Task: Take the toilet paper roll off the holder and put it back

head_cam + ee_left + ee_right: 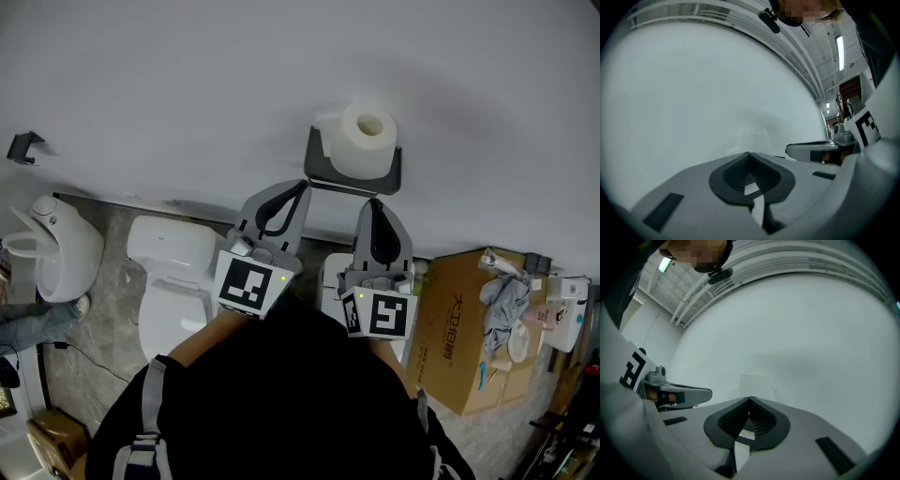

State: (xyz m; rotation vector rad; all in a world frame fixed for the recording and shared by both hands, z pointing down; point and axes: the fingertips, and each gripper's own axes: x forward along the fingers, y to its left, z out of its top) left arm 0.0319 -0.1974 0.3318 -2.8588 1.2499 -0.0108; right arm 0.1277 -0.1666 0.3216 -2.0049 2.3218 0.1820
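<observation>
A white toilet paper roll [366,139] sits on a grey holder [323,161] fixed to the white wall. My left gripper [303,186] is shut and holds nothing, its tips just below the holder's left lower corner. My right gripper [375,201] is also shut and holds nothing, its tips right under the holder's lower edge. In the left gripper view the left gripper [749,153] has its jaws together against the bare wall, with the right gripper [820,151] beside it. The right gripper view shows the right gripper [749,398] with its jaws together too, and the left gripper [677,394] at its side.
A white toilet [173,281] stands below left of the holder. Further left is a white fixture [56,246]. A cardboard box [464,323] with a cloth and small items on it stands at the right. A small dark hook [23,145] is on the wall.
</observation>
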